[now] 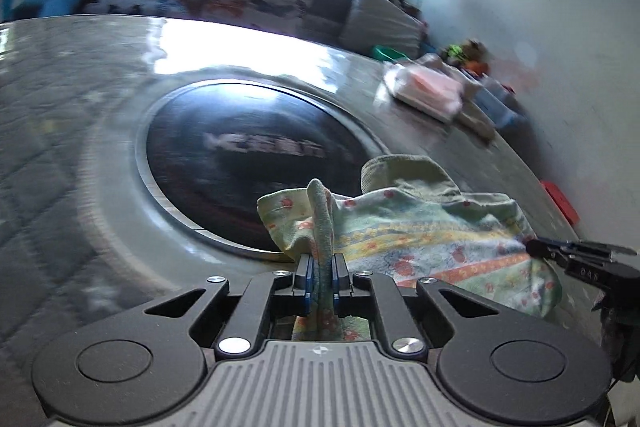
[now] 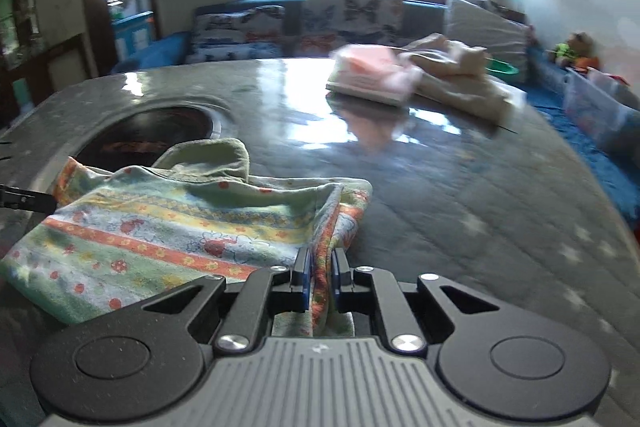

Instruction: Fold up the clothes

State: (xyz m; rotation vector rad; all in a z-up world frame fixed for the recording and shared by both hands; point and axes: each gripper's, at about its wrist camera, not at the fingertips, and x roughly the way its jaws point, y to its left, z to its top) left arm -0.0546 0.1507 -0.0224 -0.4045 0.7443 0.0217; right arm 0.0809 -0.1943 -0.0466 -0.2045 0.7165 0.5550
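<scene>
A small green patterned garment (image 1: 420, 227) with orange and yellow stripes lies bunched on the grey table. My left gripper (image 1: 321, 277) is shut on its left edge, a fold of cloth standing up between the fingers. My right gripper (image 2: 321, 277) is shut on the garment's (image 2: 180, 227) right edge. The right gripper's tip shows at the right of the left wrist view (image 1: 560, 253); the left gripper's tip shows at the left edge of the right wrist view (image 2: 24, 201).
The glossy grey table (image 2: 460, 195) has a round dark inset (image 1: 248, 163) beside the garment. A folded pink cloth (image 2: 368, 73) and a beige cloth (image 2: 460, 79) lie at the far side. A sofa with cushions (image 2: 304, 23) stands behind.
</scene>
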